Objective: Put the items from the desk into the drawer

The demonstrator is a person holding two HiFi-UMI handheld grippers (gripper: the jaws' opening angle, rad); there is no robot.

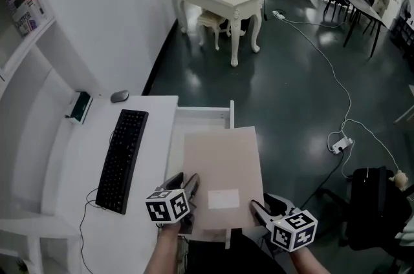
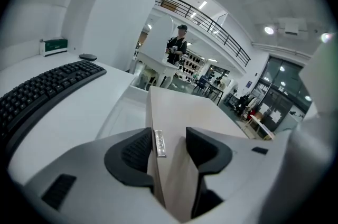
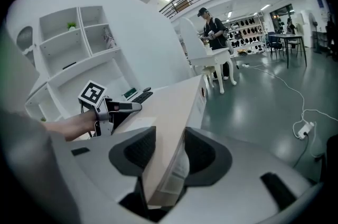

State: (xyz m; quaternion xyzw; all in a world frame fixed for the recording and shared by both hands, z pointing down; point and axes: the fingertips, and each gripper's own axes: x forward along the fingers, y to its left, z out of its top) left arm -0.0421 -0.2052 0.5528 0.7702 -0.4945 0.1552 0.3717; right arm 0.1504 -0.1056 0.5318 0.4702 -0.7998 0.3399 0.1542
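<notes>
Over the open drawer (image 1: 194,112), you carry the flat cardboard box (image 1: 223,169) between both tools, its near edge toward you at 6 o'clock. Left gripper (image 2: 169,150) is clenched on the box's near left corner; right gripper (image 3: 168,153) is clenched on its near right edge. Both grips sit at the same end, so the far end at 12 o'clock hangs unsupported.

Hazards noted:
- The box may sag or pivot at 12 o'clock if either grip loosens, because only thin edges are pinched.
- From the head view the box's side at 3 o'clock reads past the drawer's side wall; it may catch on that rim if you lower it without shifting toward 9 o'clock. Whether it fits flat cannot be judged from here.
- Uneven lowering by the two hands would twist the box and wedge it against the walls.

Clearances:
- At 9 o'clock the desk (image 1: 145,137) edge runs beside the drawer, with the keyboard (image 1: 123,159) well apart from the box.
- At 3 o'clock lies open floor.
- At 12 o'clock the drawer's far wall limits forward travel
</notes>
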